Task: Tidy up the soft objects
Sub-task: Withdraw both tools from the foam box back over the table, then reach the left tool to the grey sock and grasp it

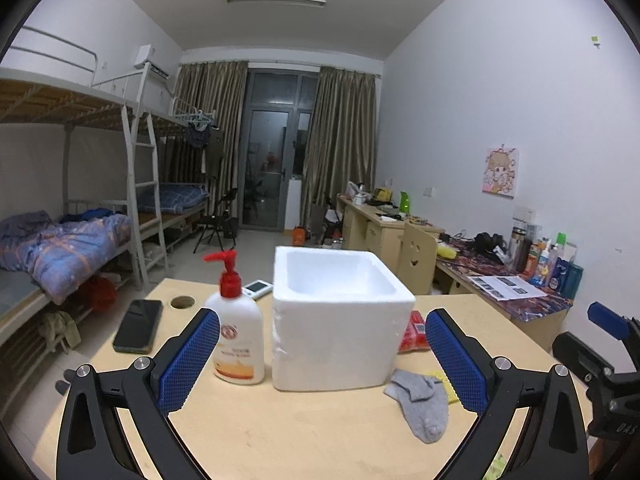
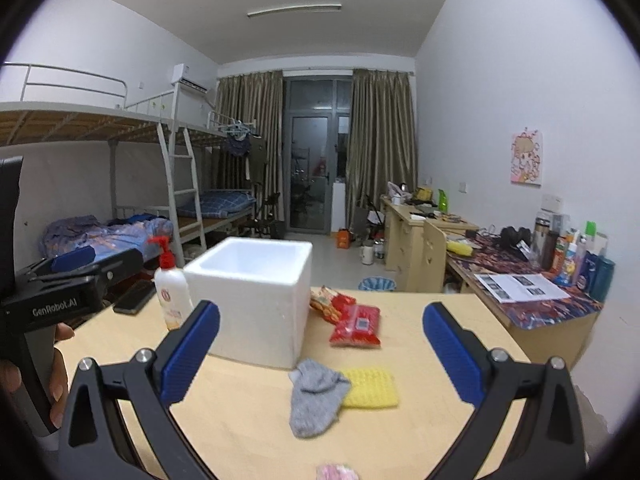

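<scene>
Pale wooden counter point(image 2: 420, 320) with a white square foam box point(image 2: 256, 300) at centre, open-topped. At 5 o'clock of the box, touching its corner, a crumpled grey sock point(image 2: 314, 398), overlapping a yellow waffle-textured cloth point(image 2: 372, 388) at 3 o'clock of the sock. At 9 o'clock of the box, a white lotion bottle with red pump point(image 1: 236, 340). Left claw point(image 1: 322, 360) open wide, empty, above the counter. Right claw point(image 2: 320, 356) likewise spread, holding nothing.

A pink soft thing point(image 2: 337, 472) is cut off by the right wrist view's bottom edge
</scene>
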